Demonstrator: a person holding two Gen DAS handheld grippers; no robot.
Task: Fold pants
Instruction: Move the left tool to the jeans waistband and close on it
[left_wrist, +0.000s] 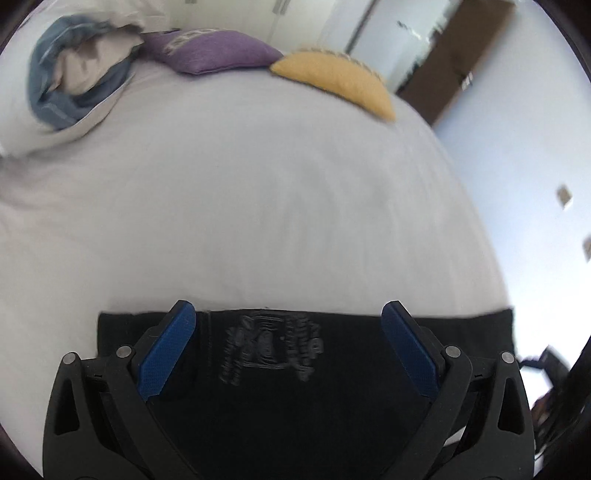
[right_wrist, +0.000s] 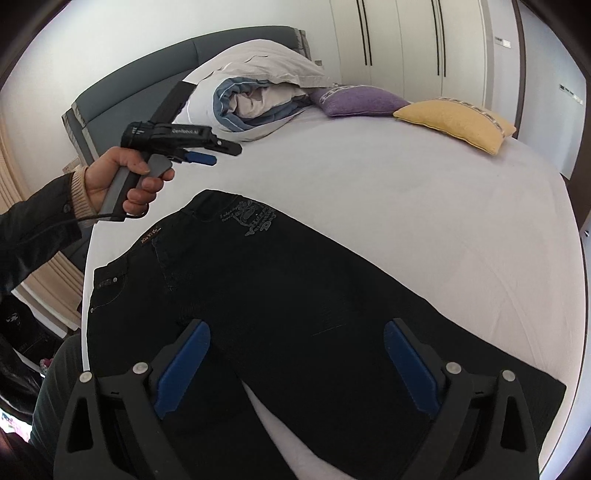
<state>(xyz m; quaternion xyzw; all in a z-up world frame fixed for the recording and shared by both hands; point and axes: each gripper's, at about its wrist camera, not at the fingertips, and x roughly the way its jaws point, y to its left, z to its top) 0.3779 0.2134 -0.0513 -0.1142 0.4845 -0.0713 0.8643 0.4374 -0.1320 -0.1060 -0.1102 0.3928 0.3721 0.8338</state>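
Observation:
Black pants (right_wrist: 280, 295) lie spread flat on the white bed (right_wrist: 406, 192), waist toward the far left, legs running toward the camera. A grey embroidered patch (right_wrist: 256, 219) marks the hip; it also shows in the left wrist view (left_wrist: 271, 345). My right gripper (right_wrist: 295, 332) is open and empty above the crotch where the legs split. My left gripper (left_wrist: 288, 314) is open and empty over the pants' upper edge (left_wrist: 332, 314). In the right wrist view the left gripper (right_wrist: 214, 153) hovers beyond the waistband, held by a hand.
A white pillow with a rolled blue blanket (right_wrist: 255, 99), a purple cushion (right_wrist: 354, 99) and a yellow cushion (right_wrist: 458, 120) lie at the head of the bed. A grey headboard (right_wrist: 147, 74) and white wardrobe doors (right_wrist: 406, 44) stand behind. The bed's right edge drops to the floor.

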